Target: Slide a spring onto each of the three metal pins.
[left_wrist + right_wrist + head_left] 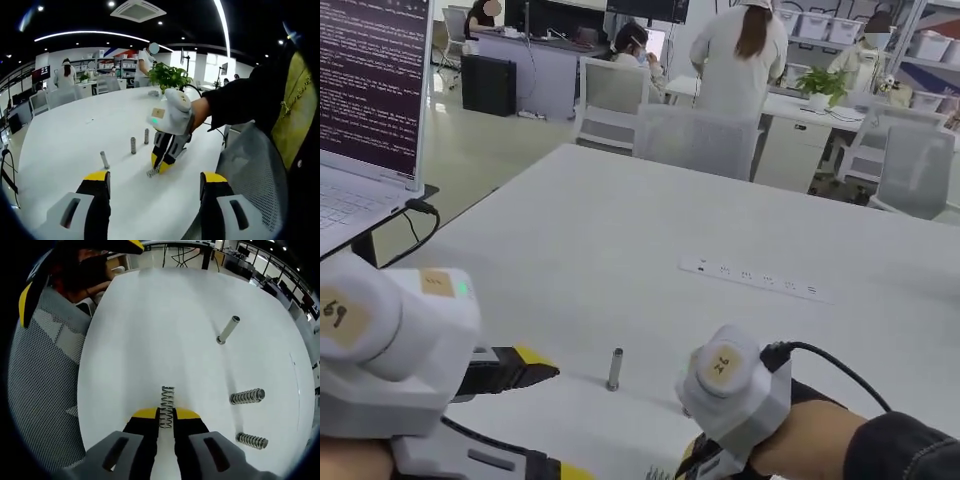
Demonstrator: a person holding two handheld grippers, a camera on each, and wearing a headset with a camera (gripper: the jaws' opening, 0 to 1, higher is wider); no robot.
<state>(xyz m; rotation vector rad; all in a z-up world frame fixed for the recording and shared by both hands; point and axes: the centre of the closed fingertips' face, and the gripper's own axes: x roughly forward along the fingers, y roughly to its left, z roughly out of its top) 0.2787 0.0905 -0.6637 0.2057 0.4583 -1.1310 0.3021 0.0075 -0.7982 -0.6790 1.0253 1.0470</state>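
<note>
We have two pins [247,396] sprung and one bare pin [228,330] to go; our right gripper [166,416] clamps its spring [167,402], while the left gripper [155,177] gapes empty.

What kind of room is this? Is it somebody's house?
Probably not. It looks like a big shared office or lab: white tables, a laptop, shelves of storage bins, and other people around.

Bare pin [228,330] upright; 2 pins [247,396] w/ springs [251,440] on; 3rd spring [167,402] pinched btwn fingers [143,426].
</note>
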